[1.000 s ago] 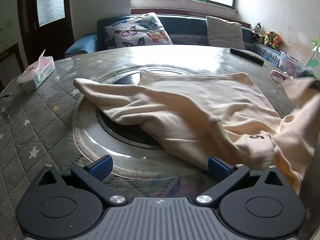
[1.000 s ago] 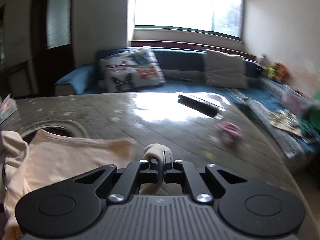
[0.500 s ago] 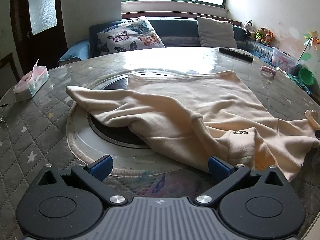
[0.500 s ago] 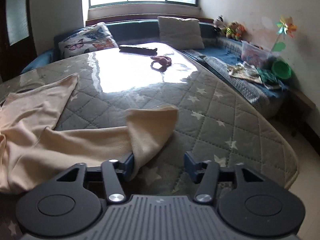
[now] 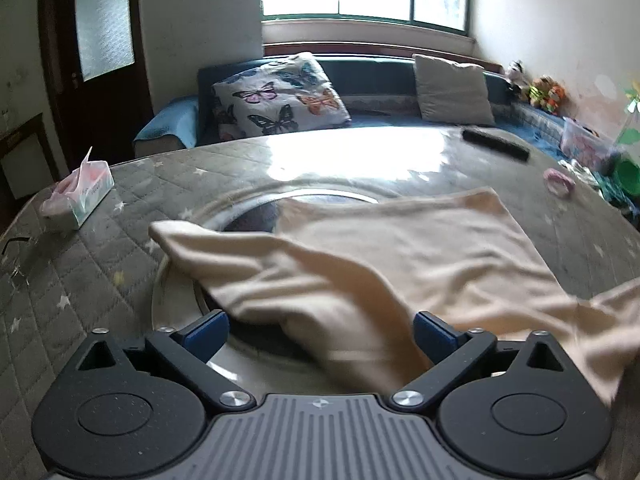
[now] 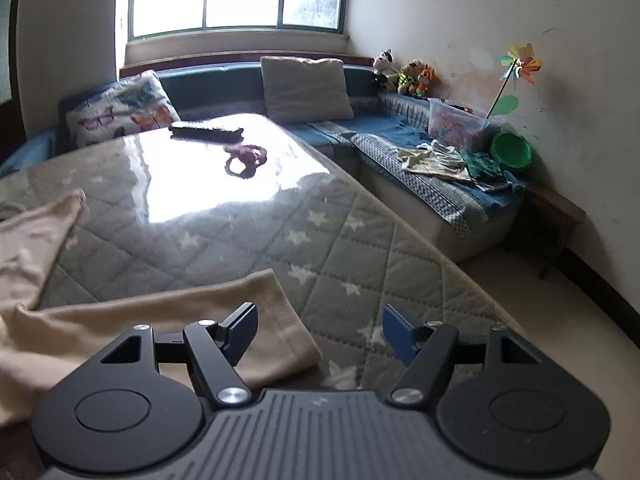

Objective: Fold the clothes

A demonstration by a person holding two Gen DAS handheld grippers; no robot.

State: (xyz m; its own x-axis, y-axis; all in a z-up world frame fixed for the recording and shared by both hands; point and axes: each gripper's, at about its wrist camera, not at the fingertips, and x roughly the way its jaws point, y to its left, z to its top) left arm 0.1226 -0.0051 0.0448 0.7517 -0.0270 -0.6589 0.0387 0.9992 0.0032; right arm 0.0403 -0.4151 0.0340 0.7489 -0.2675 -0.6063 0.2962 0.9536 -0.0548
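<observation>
The cream garment point(image 5: 400, 256) lies spread and rumpled over the quilted, star-printed table point(image 5: 80, 280), part of it draped across the round glass turntable point(image 5: 180, 320) set into the middle. Soft, light knit by the look of it, floppy with no stiffness at all; it will sag and bunch wherever it is lifted, and the glossy cover under it should let it slide easily. Nothing fragile here.

One sleeve point(image 6: 224, 312) stretches out flat at the near edge, its cuffed end lying just at nine o'clock of the right gripper point(image 6: 320, 332). That gripper's jaws have just been opening and now stand apart with nothing pinched; the cuff lies below the left finger, let go. The other sleeve end points off to about ten o'clock in the left view, past the turntable rim.

The left gripper point(image 5: 320, 332) hangs wide open too, a thick fold of cloth bunched between its blue pads point(image 5: 208, 326) but not squeezed.

I would take hold at a seam or cuff, where the doubled fabric gives the pads something to bite; a single layer mid-panel would just slip or drag the whole thing.

Further out: a tissue box point(image 5: 80, 196) at ten o'clock, a dark remote point(image 6: 206, 131) and a pink ring point(image 6: 246, 158) at twelve.
</observation>
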